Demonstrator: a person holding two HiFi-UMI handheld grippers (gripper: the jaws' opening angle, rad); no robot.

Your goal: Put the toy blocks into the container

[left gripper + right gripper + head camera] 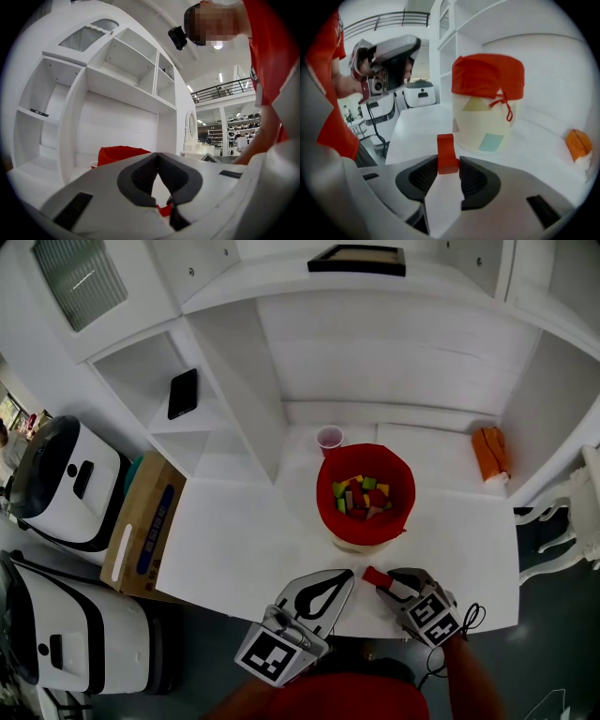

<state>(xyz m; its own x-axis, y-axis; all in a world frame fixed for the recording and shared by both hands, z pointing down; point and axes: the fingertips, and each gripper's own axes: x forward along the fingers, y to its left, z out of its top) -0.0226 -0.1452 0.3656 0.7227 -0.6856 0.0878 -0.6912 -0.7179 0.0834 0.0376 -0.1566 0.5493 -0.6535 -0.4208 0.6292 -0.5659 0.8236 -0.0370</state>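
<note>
A cream container [330,465] with a red cloth lining stands at the middle of the white table, and several coloured toy blocks [361,495] lie inside it. In the right gripper view it rises as a pale tub with a red top [485,103] just ahead. My right gripper [384,585] is shut on a red block [447,154], which sticks up between the pads near the table's front edge. My left gripper [345,576] hovers beside it, jaws shut with nothing between them [158,161].
A pink cup [329,438] stands behind the container. An orange item [490,452] lies at the back right. A black phone [182,393] rests on a left shelf. A cardboard box [145,526] and white machines [66,484] stand left of the table.
</note>
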